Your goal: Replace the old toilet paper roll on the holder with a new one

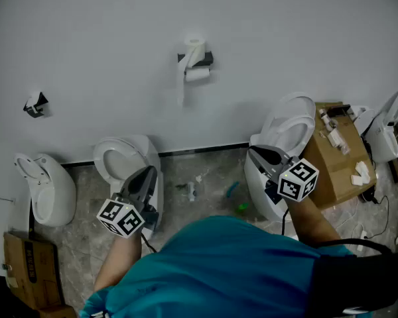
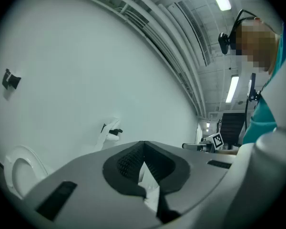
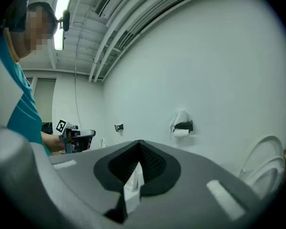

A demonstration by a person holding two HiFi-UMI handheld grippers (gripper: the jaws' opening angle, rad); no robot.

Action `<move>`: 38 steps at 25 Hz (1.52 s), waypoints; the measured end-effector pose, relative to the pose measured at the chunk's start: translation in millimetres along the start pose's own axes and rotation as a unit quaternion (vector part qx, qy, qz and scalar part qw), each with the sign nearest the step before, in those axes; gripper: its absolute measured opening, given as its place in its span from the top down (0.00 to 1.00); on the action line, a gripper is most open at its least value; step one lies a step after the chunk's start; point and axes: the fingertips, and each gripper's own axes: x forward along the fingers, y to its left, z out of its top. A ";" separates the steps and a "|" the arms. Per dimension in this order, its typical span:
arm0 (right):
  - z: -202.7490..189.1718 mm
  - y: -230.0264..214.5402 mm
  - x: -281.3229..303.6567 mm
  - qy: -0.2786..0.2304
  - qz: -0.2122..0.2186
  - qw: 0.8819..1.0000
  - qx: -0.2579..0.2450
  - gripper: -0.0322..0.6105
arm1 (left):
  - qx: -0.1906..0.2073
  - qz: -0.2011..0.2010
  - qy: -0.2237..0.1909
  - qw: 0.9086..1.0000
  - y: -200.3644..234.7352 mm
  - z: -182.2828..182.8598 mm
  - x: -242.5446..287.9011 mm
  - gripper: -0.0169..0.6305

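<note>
**Both grippers are far from the paper holder**

The holder (image 1: pixel 203 59) hangs on the white wall (image 1: pixel 106 32), well apart from both grippers. The left gripper (image 1: pixel 148 172) and the right gripper (image 1: pixel 253 153) point about level, their fingers closed on nothing. I think the good way is to come near first and open one gripper just before the old roll (image 1: pixel 198 75). A second roll (image 1: pixel 195 45) stands on top. It is too small to tell whether it is new, or how the bar releases.

A teal short-sleeved shirt (image 1: pixel 212 264) covers the torso.
</note>
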 end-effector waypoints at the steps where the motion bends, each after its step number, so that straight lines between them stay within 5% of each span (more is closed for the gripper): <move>1: 0.3 -1.5 -0.5 0.000 0.000 1.000 0.000 0.95 | 0.000 0.000 0.001 1.000 -0.7 0.2 1.5 0.96; 14: 6.8 -22.0 -8.1 -0.014 0.005 1.000 0.019 0.95 | 0.004 0.001 0.005 1.000 -8.1 -1.9 22.3 0.96; 29: 3.3 -105.8 -38.5 -0.013 0.009 0.999 0.036 0.95 | 0.004 0.005 0.016 1.000 -45.1 -27.1 95.2 0.96; 38: 1.6 -143.9 80.9 -0.009 0.005 0.999 0.036 0.95 | -0.007 -0.022 0.022 0.999 80.5 -20.0 152.5 0.96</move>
